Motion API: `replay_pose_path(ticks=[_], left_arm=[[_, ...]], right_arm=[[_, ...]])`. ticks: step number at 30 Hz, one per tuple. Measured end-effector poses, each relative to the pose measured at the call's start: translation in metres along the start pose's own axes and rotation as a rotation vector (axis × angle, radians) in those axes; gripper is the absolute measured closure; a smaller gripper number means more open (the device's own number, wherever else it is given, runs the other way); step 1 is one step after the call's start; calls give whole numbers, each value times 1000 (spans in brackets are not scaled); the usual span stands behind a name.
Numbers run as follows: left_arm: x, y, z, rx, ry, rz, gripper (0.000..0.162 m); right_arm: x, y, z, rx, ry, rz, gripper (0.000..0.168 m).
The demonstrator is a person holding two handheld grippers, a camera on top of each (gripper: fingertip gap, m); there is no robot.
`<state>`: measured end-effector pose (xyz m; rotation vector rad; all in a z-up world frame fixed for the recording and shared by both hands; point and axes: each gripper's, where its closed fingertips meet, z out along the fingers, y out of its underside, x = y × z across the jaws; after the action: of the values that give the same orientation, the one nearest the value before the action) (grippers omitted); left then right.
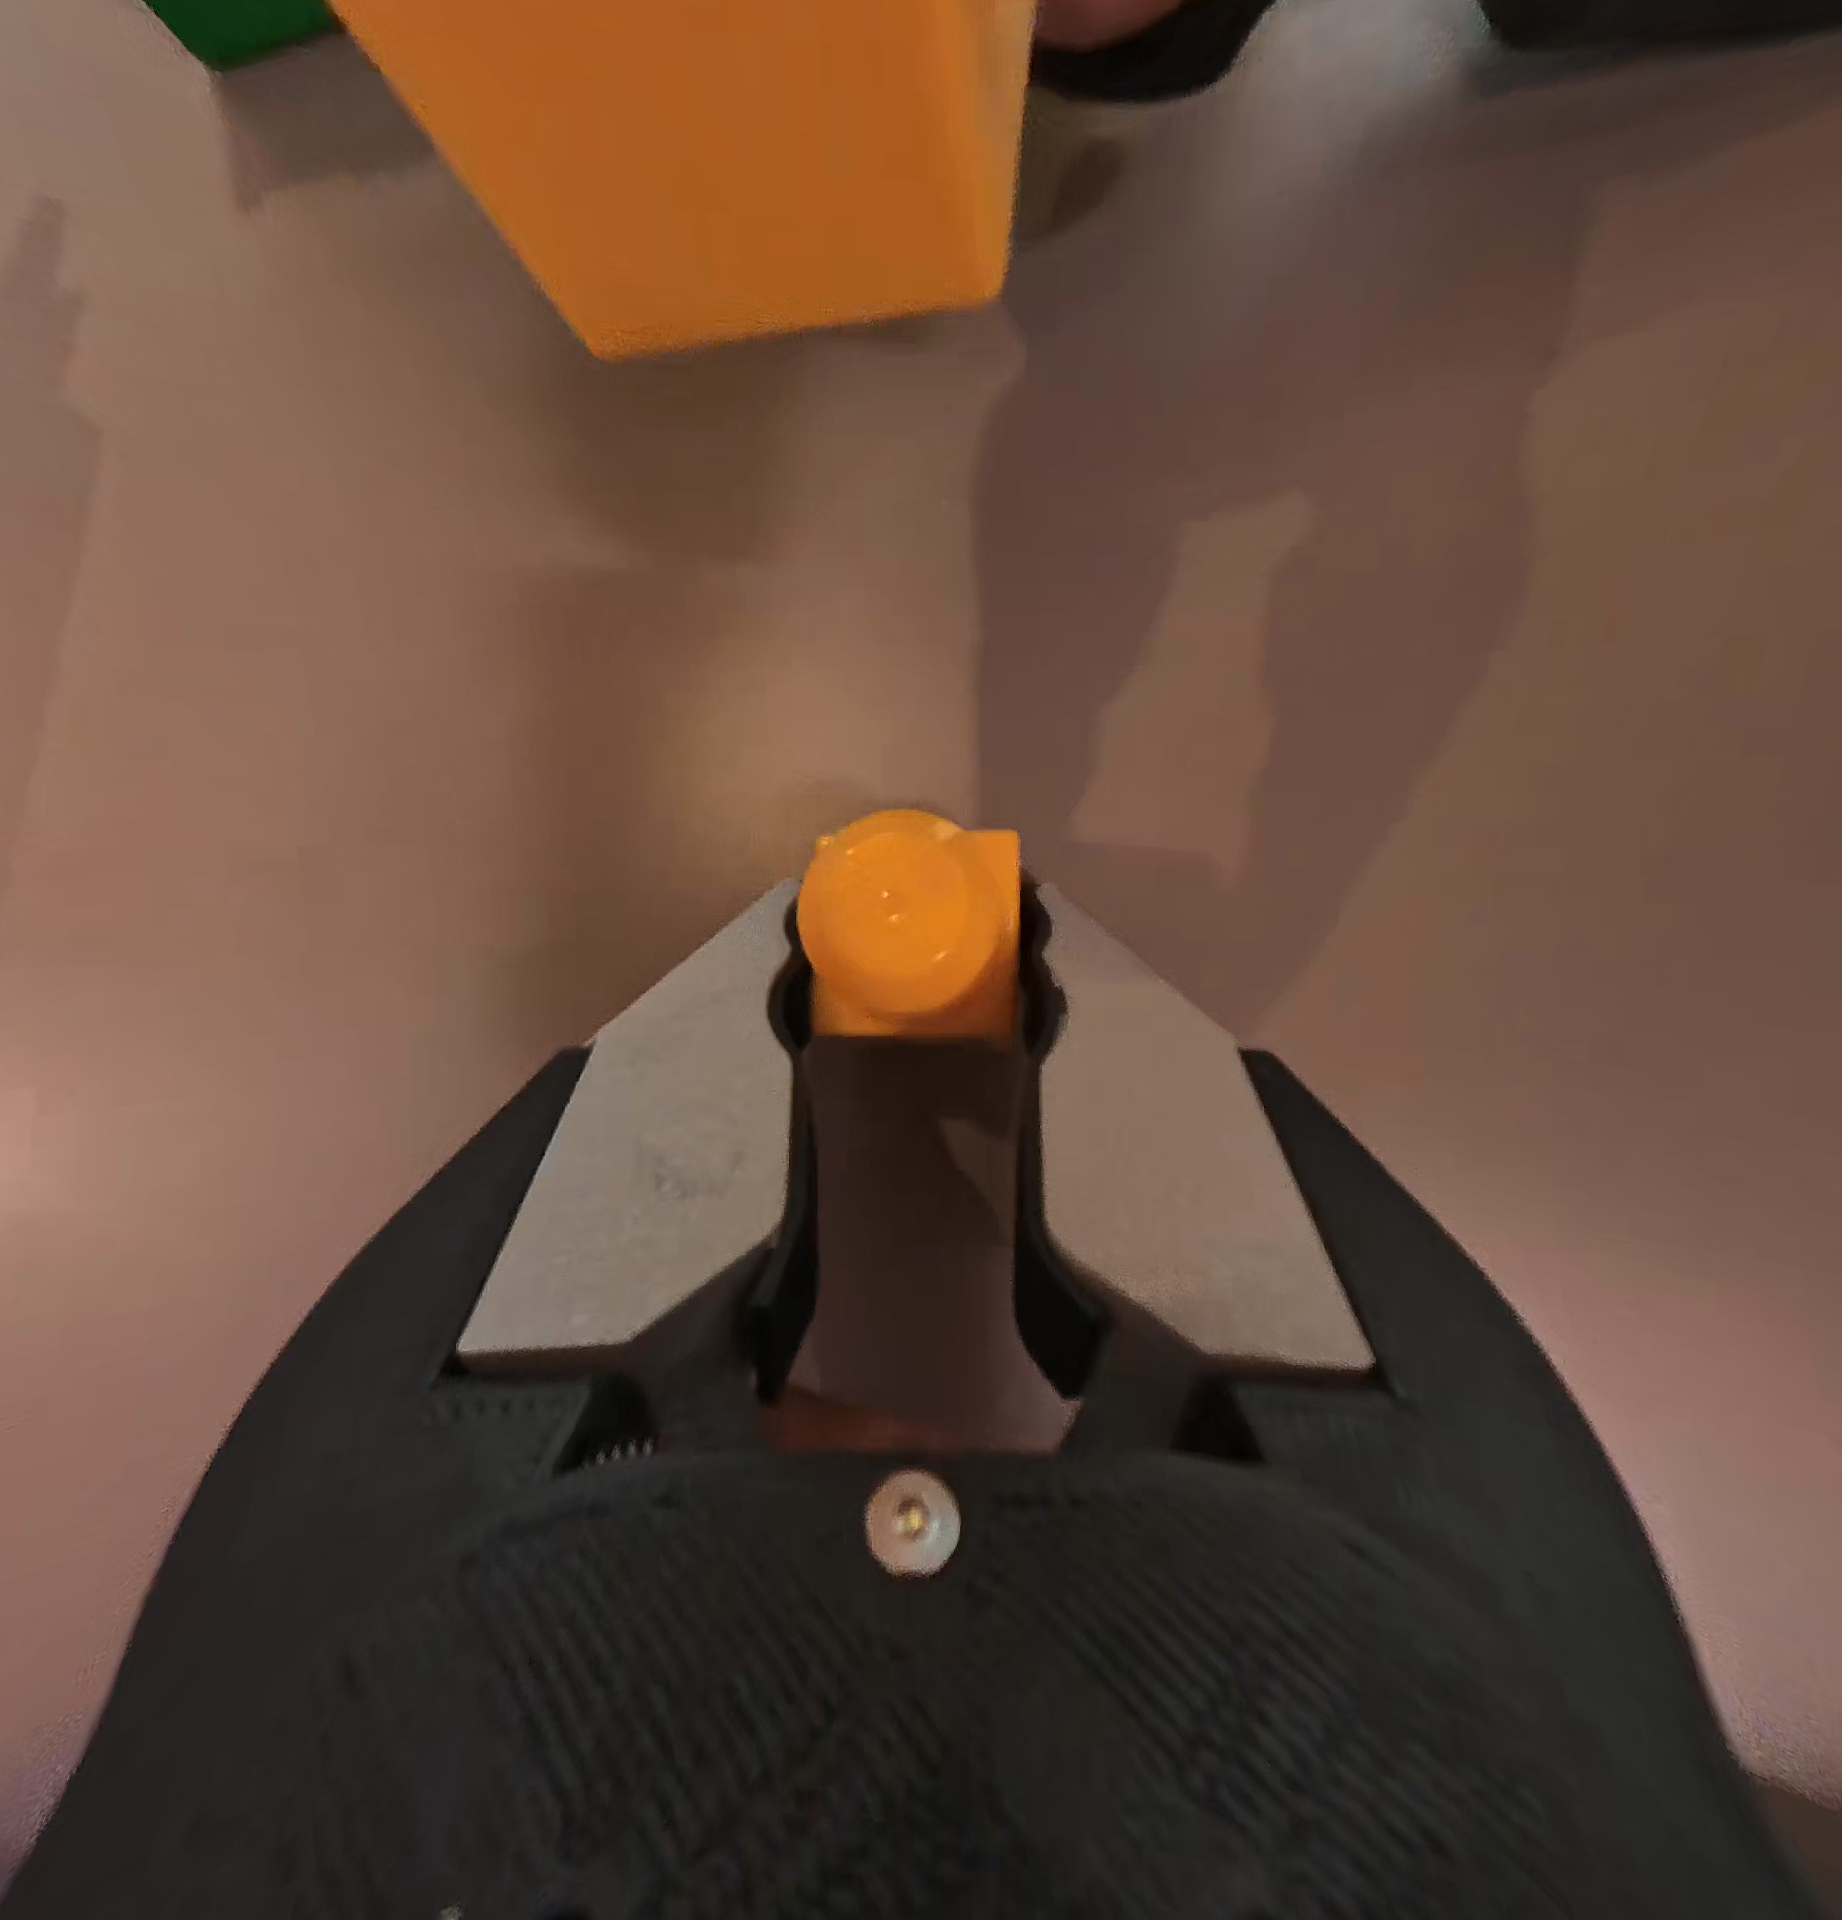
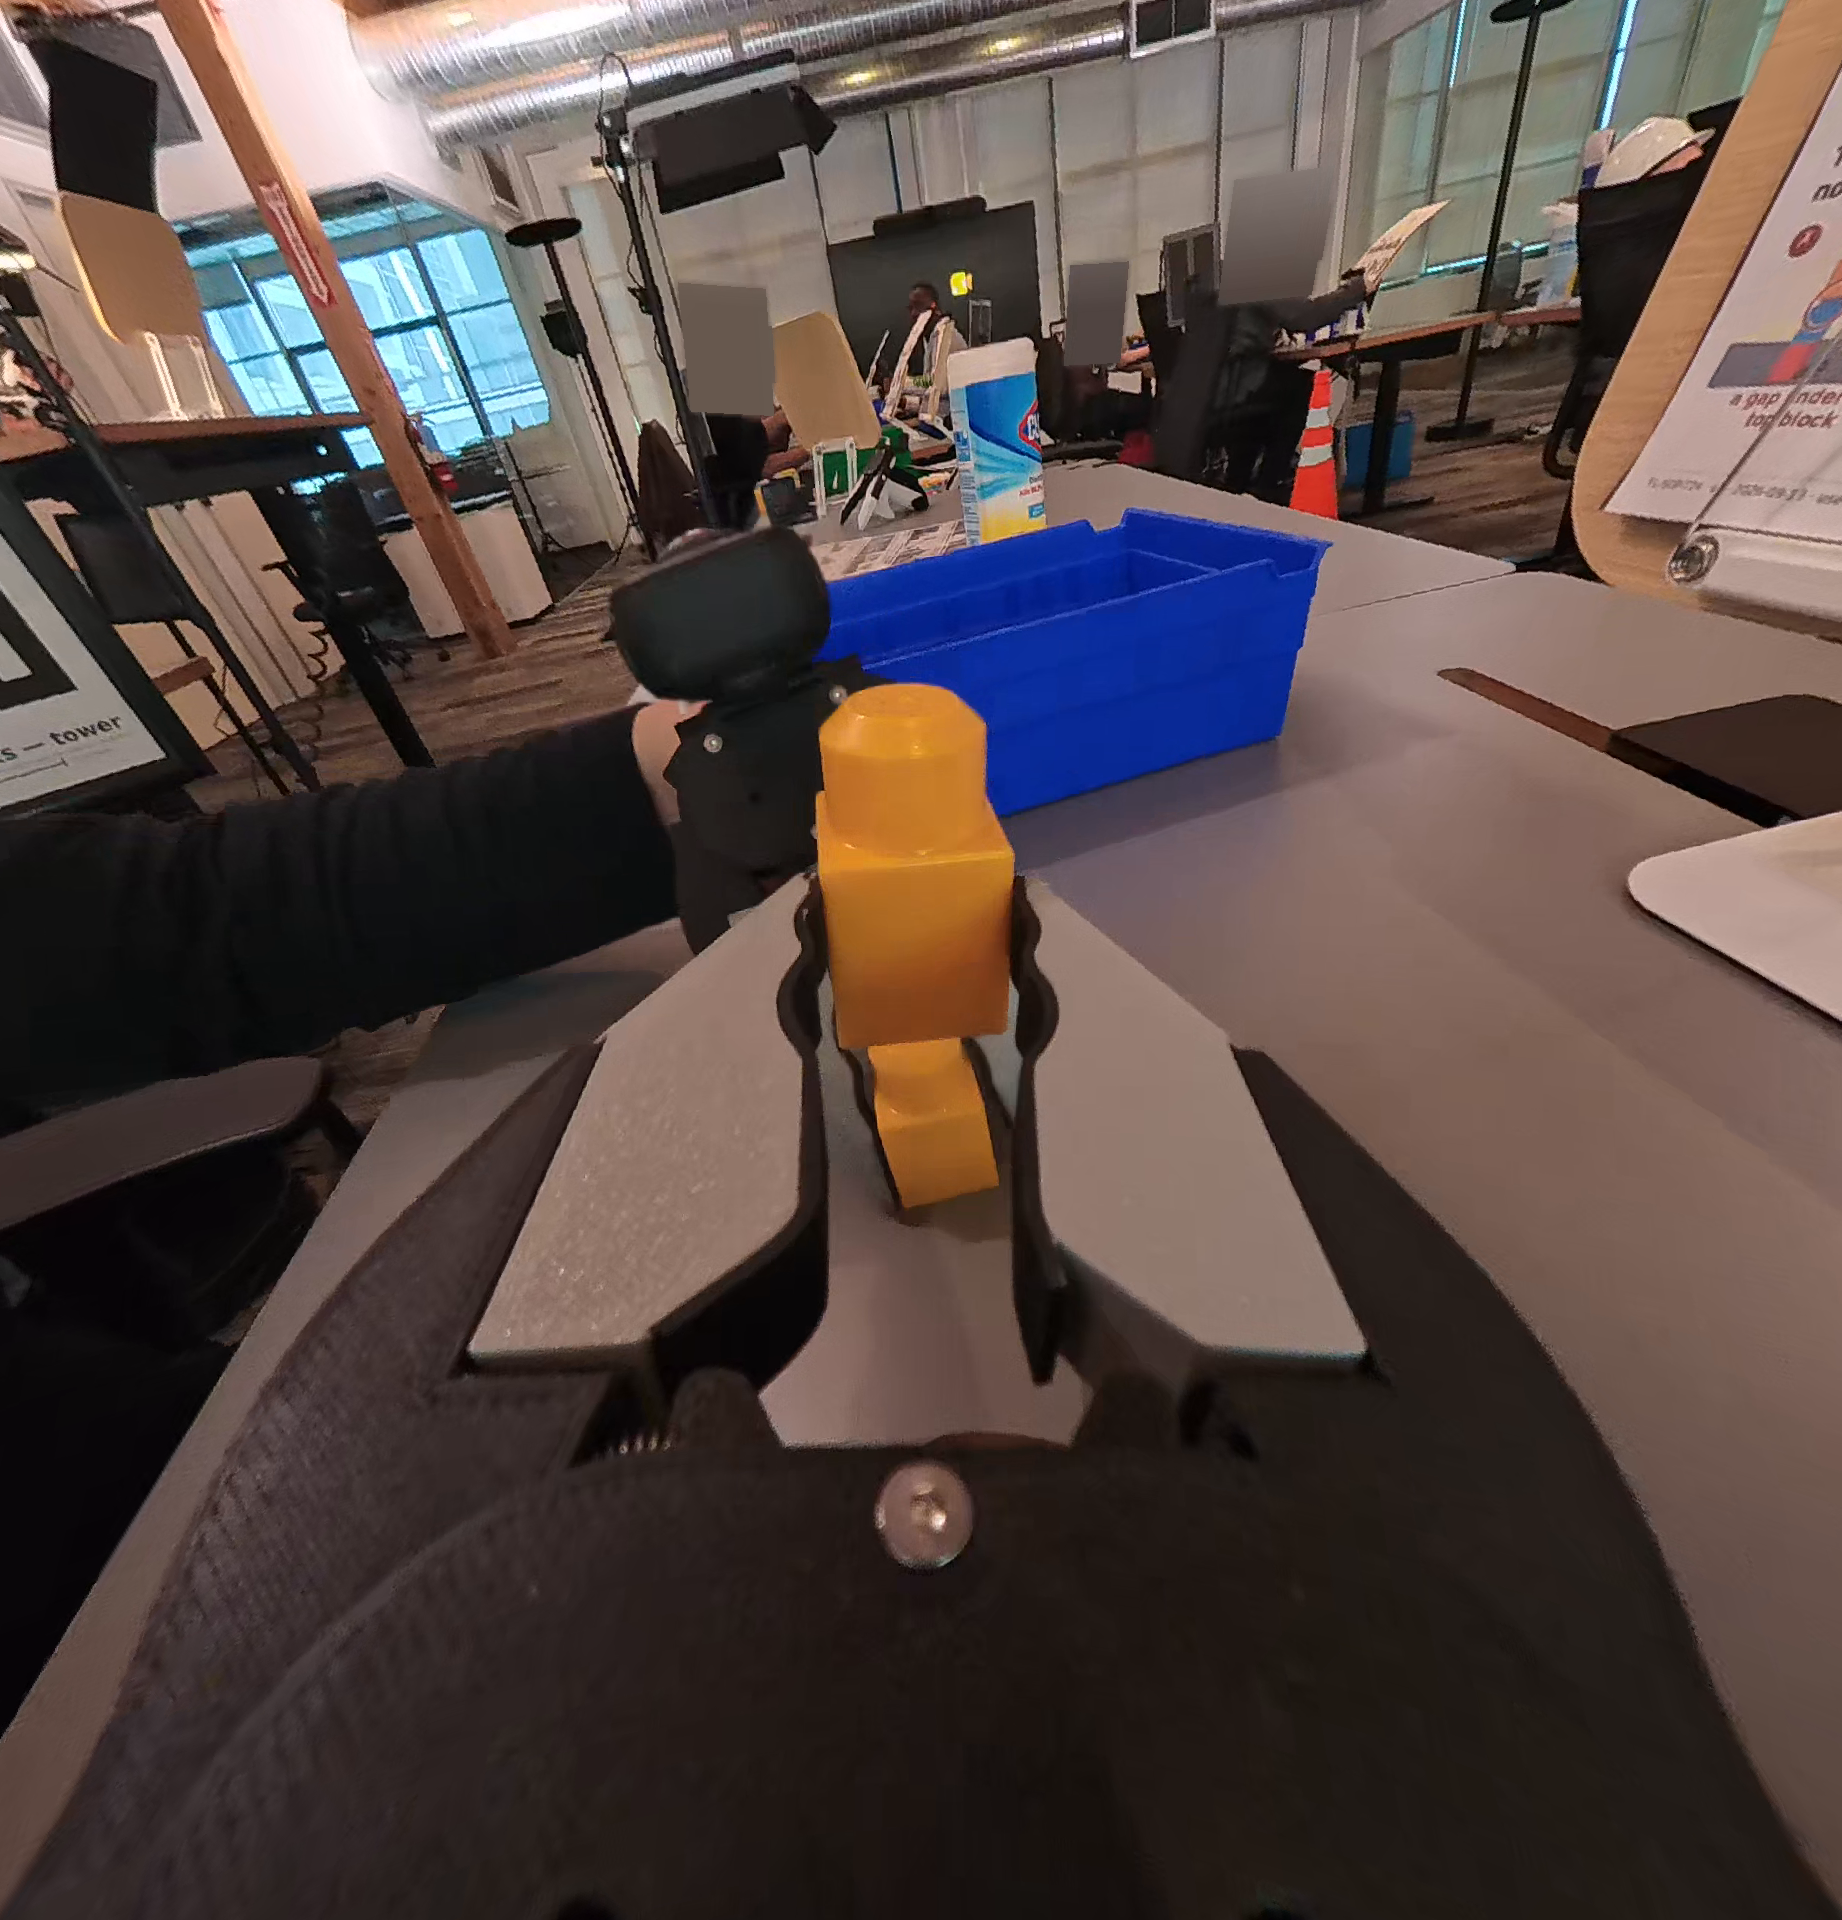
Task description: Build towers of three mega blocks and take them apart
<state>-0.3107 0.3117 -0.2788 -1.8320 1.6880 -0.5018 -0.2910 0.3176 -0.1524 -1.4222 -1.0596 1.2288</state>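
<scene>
In the right wrist view my right gripper (image 2: 912, 935) is shut on an upright orange mega block (image 2: 912, 914), stud up, held above the grey table (image 2: 1416, 1039). A second orange block (image 2: 943, 1138) shows just below it, between my fingers. The left gripper (image 2: 730, 727) is beyond it on the left, pointing down, its fingertips hidden. In the left wrist view my left gripper (image 1: 912, 935) is shut on an orange block (image 1: 896, 925) whose stud faces the camera. The right gripper's orange block (image 1: 730, 166) looms large at the top.
A blue bin (image 2: 1104, 665) stands behind the blocks, with a wipes canister (image 2: 995, 436) beyond it. An instruction sheet (image 2: 1779, 260) stands at the far right, with a dark pad (image 2: 1748, 748) and a white object (image 2: 1779, 914) below. A sleeved arm (image 2: 325, 914) reaches in from the left. A green thing (image 1: 242, 26) shows in the top-left corner. My right fingertips sit around 12 cm from my left ones. Both grippers' tips are roughly 25 cm from the green thing (image 1: 242, 26).
</scene>
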Motion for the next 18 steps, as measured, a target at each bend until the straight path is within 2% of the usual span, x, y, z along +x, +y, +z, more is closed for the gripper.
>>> replay_pose_path(ticks=[3,10,17,18], left_arm=[[0,-7,5,124,16,-38,125],[5,-4,5,120,24,-71,124],[3,2,-2,122,-28,-62,111],[4,2,-2,122,-17,-64,116]], right_arm=[[-1,8,6,-22,-17,19,136],[-7,31,27,-114,-14,-6,136],[-11,32,32,-113,-8,-22,136],[-11,34,32,-116,-5,-21,136]])
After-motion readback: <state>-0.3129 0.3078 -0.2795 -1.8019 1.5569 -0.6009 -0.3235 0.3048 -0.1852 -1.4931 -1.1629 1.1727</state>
